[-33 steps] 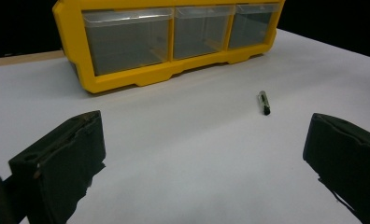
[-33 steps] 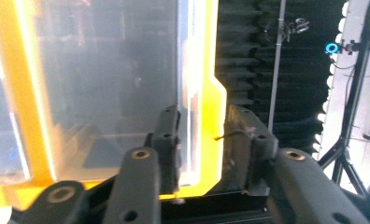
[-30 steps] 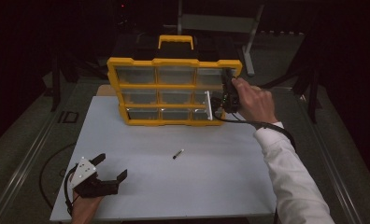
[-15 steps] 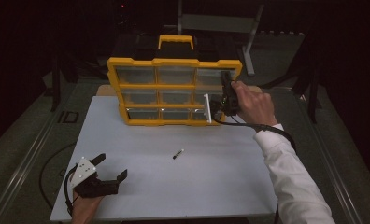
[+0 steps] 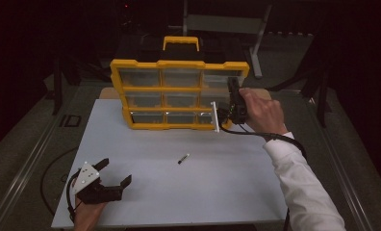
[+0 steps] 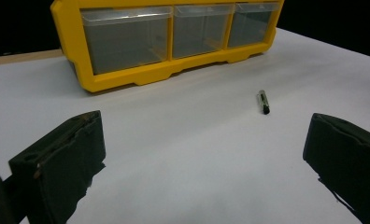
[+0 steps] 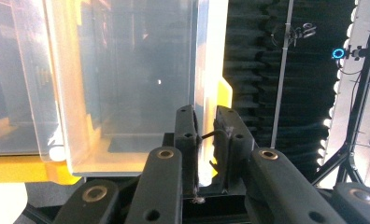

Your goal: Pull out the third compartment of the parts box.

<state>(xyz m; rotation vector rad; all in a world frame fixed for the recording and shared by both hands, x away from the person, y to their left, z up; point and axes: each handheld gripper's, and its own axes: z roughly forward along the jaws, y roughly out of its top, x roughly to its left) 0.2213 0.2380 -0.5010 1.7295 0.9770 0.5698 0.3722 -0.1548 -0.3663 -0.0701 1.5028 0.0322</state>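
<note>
A yellow organizer (image 5: 179,65) with clear drawers stands upright at the back of the white table (image 5: 227,183). Its bottom right clear drawer (image 5: 215,115) sticks out toward me. My right gripper (image 5: 233,107) is at that drawer. In the right gripper view its jaws (image 7: 205,135) are shut on the drawer's thin clear wall (image 7: 199,70). My left gripper (image 5: 115,174) rests open near the table's front left corner, with bare tabletop between its jaws (image 6: 204,158). A small dark stick-like piece (image 5: 183,158) lies loose mid-table, also ahead of the left jaws (image 6: 263,102).
The organizer's black and yellow carry handle (image 5: 181,42) tops the case. A cable (image 5: 270,135) trails from the right gripper along the white sleeve. Dark stands and frames rise behind the table. The floor drops away at both table sides.
My right hand has shifted slightly down and left at the drawer. The left gripper and the small piece have not moved.
</note>
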